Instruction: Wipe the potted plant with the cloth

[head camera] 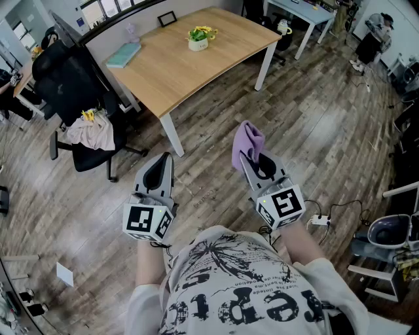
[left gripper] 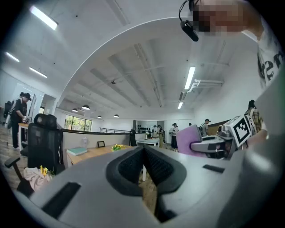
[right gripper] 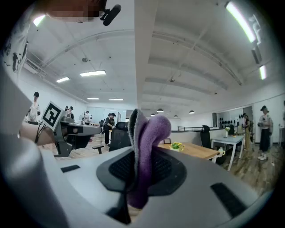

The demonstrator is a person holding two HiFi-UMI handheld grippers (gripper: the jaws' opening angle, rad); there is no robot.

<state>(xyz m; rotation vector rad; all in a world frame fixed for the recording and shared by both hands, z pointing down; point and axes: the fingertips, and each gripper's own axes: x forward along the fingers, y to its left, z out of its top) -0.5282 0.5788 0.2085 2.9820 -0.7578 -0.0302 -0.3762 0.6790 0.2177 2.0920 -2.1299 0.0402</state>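
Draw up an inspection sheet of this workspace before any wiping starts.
Surface: wooden table, standing some way ahead of the person.
Job's things: potted plant on the table; purple cloth in the right gripper.
Clutter: teal book and picture frame on the table; clothes on a black chair.
Grippers: left gripper shut, empty; right gripper shut on the cloth.
Cables: power strip with its cable on the floor.
Surroundings: white desk; people standing far off.

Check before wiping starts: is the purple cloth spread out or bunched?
Bunched: the purple cloth stands folded upright, pinched in the right gripper.
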